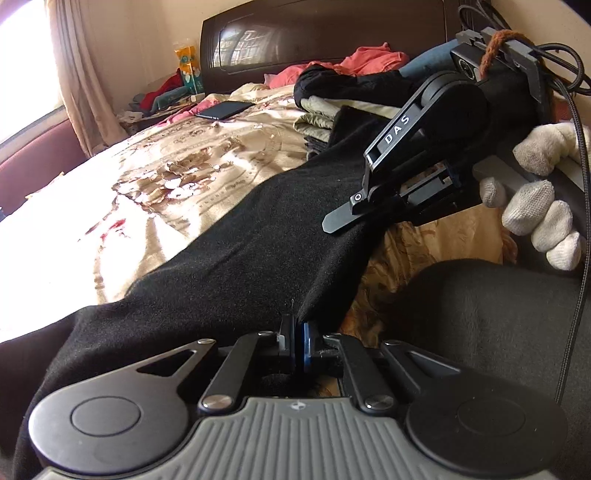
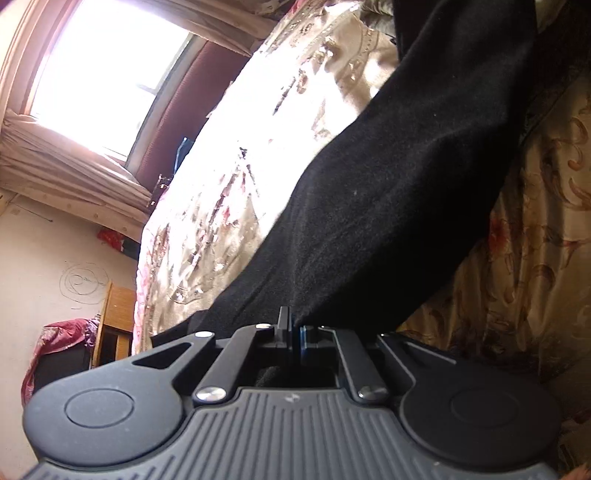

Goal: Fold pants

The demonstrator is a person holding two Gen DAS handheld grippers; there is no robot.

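Left gripper: jaws closed, pinching an edge of the black pants. Right gripper: jaws likewise clamped on the pants' edge. The fabric runs taut between both grips, lifted over the floral bedspread. A white-gloved hand holds the right gripper. Folded clothes lie beyond, near the headboard.

I see the bed under a shiny floral bedspread. The black pants lie across it toward two o'clock; folded clothes pile at one o'clock, a dark tablet at eleven.
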